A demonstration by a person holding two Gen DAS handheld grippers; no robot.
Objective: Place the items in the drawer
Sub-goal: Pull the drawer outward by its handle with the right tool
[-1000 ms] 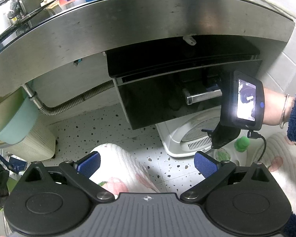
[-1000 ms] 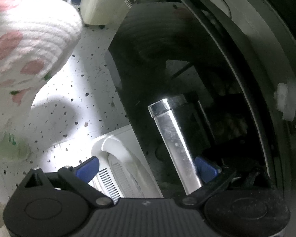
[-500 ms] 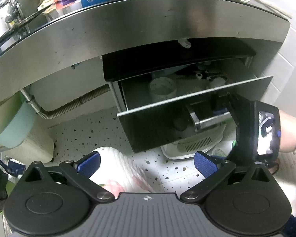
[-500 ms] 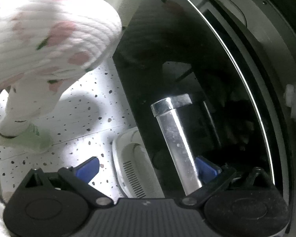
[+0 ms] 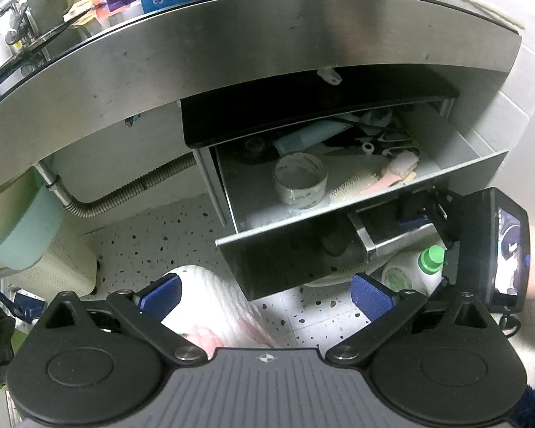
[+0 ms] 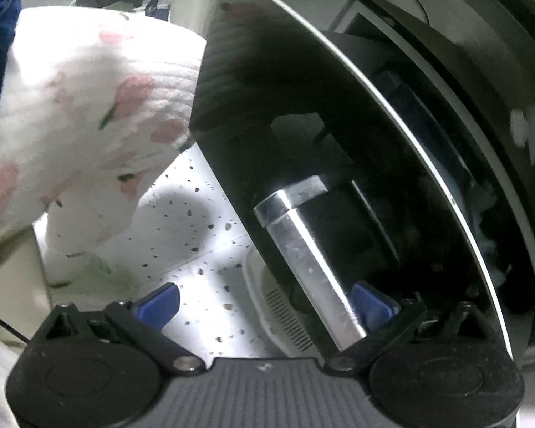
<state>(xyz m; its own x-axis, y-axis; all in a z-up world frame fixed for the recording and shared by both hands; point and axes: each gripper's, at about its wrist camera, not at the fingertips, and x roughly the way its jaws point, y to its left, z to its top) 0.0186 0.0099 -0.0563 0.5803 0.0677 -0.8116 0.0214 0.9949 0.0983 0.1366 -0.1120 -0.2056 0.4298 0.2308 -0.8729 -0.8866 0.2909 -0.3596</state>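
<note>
Your right gripper [image 6: 265, 305] has its wide-set fingers hooked on the drawer's [image 5: 456, 149] metal handle [image 6: 303, 253] — a bar running along the black front, the drawer standing open toward you under the counter [image 5: 267, 46] — while your left gripper [image 5: 265, 294] hangs spread and empty.

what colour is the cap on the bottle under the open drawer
Bright green cap, on a white bottle; clearest in the left wrist view.
</note>
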